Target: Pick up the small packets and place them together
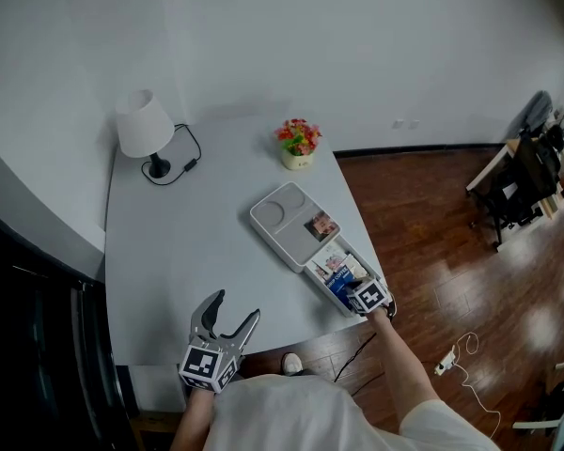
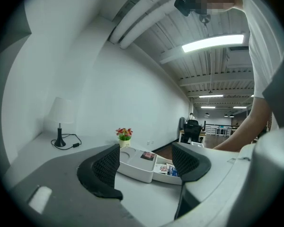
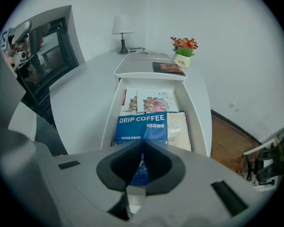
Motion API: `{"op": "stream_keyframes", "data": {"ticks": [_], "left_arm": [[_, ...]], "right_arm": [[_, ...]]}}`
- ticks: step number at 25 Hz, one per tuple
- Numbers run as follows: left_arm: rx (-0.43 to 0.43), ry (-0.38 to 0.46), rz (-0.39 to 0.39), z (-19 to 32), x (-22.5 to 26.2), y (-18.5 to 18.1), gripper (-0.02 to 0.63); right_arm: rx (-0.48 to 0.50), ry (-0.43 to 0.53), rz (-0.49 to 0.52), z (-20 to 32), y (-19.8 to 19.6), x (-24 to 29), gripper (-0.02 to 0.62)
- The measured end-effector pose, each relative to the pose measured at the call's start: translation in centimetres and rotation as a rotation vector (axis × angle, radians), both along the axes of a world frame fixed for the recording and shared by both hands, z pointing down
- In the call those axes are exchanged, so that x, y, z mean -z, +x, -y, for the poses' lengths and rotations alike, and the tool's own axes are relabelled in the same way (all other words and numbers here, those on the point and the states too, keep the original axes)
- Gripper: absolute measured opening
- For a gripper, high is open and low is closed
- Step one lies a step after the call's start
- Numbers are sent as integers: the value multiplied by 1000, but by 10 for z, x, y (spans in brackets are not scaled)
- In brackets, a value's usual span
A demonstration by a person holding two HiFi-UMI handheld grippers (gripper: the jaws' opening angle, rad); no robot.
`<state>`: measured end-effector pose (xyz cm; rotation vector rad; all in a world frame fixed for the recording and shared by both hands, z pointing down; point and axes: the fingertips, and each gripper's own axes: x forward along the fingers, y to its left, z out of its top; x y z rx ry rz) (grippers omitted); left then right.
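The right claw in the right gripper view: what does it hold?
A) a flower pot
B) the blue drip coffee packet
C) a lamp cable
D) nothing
B: the right claw is shut on the near edge of the blue drip coffee packet, which lies in the open drawer.

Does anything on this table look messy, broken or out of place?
Nothing spilled or broken. One small packet lies alone on the lid of the white box, apart from the packets in its open drawer. The right tongs are shut on the blue packet.
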<state>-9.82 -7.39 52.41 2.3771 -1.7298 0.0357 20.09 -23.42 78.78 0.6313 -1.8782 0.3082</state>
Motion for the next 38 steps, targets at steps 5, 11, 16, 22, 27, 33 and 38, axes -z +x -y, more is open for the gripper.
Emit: {"op": "stream_keyframes", "data": {"ticks": [5,11,16,22,27,33,38], "left_arm": [[-8,-1,-7,-1,2,-7,345],[-20,-4,-11,-1,0,-14,347],[-11,5,-17,4,4,-23,347],[13,17,-11,8,9,-40,346],[64,9,-21,7,7,-55,336],[121,-11,-4,0,5,-72,336],[166,-20,-4,-8,2,-86,336]], "right_arm": [[7,94,15,0,-2,23,34],[-33,208,113,1,-8,79,34],[-69,253,221,3,-24,127,34],[-103,174,365,29,-82,145,32],[-69,125,329,67,-134,126,32],[-65,63,255,98,-173,88,31],[-105,18,261,108,-186,68,31]]}}
